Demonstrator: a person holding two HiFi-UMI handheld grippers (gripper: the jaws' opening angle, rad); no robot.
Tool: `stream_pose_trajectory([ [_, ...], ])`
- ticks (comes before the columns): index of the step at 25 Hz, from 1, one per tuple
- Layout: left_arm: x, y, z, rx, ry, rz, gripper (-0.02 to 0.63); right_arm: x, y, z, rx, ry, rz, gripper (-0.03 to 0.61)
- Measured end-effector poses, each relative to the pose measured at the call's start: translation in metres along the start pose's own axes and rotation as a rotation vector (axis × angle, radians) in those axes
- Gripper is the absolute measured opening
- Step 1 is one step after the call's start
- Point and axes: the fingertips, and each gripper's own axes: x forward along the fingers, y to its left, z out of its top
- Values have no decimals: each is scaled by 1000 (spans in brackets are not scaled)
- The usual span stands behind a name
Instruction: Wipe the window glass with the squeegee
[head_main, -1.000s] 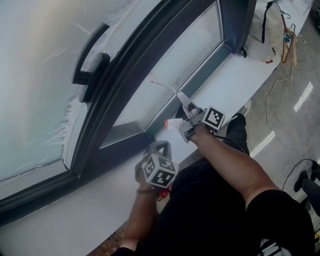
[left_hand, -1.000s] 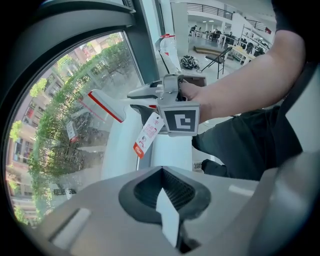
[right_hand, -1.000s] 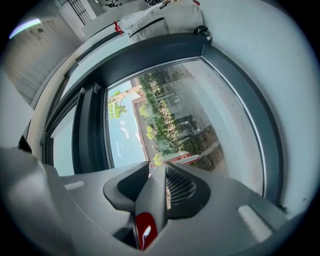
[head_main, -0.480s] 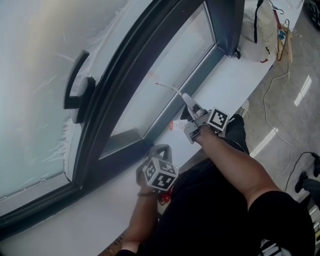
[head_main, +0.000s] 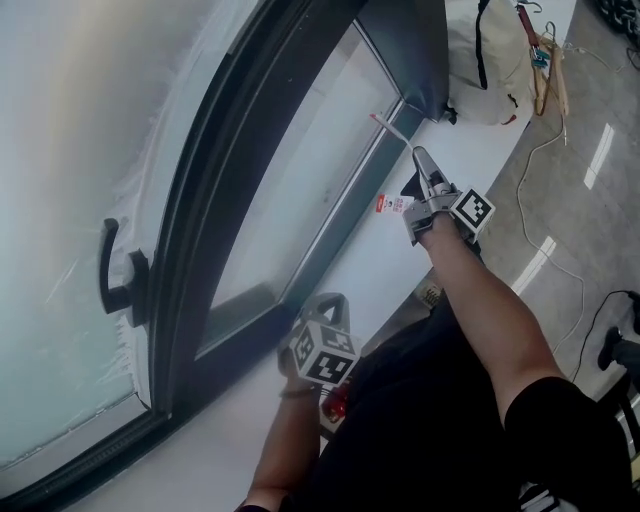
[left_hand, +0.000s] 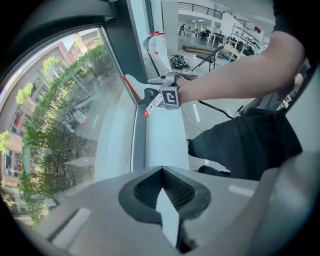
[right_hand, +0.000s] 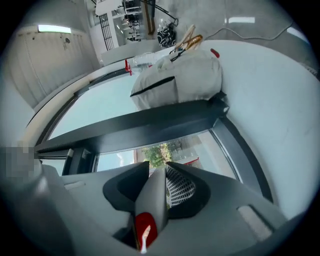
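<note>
Grey left tool (head_main: 322, 303), right tool (head_main: 420, 165); black short-sleeved shirt (head_main: 560, 420).

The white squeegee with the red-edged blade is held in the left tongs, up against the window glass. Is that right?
Wrong side: the right tongs hold the white squeegee with the red-edged blade up against the window glass. The head view shows it.

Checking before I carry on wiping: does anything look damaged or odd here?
The frosted window pane has a ragged white fringe along its edge below the black handle, like torn film.
</note>
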Motion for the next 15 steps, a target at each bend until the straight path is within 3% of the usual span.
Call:
stream_pose_trajectory([
  [5, 21, 3, 21, 22, 34, -25, 0, 38, -16, 57, -36, -70, 19, 130],
  [15, 31, 25, 49, 36, 75, -11, 0, 88, -32, 74, 65, -90, 84, 130],
])
